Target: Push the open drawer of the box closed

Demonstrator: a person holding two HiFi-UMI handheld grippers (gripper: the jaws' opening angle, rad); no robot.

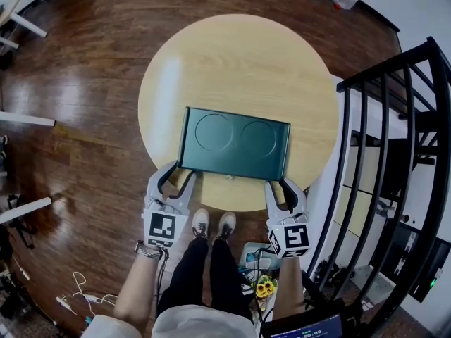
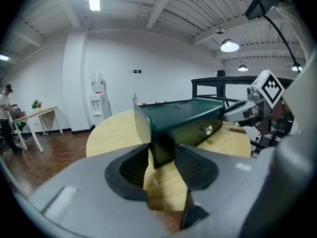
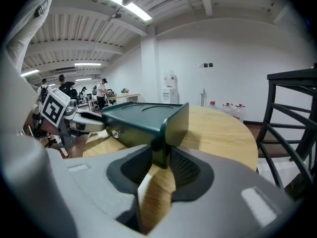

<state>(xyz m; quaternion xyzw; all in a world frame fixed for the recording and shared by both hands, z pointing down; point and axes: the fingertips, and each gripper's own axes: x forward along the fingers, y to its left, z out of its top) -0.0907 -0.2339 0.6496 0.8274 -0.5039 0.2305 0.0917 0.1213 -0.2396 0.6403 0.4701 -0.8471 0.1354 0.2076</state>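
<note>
- My left gripper point(image 1: 180, 172) has its fingers spread around the near-left corner of the green box point(image 1: 235, 143).
- My right gripper point(image 1: 280, 184) straddles the near-right corner likewise, fingers apart.
- The box sits at the near edge of the round table point(image 1: 239, 55).

Both bare forearms reach forward and down, well apart. The left claw point(image 1: 177, 174) stands ahead of its wrist with its jaws spread wide. The right claw point(image 1: 281, 186), level with it, has narrower jaws; whether they grip is unclear.
</note>
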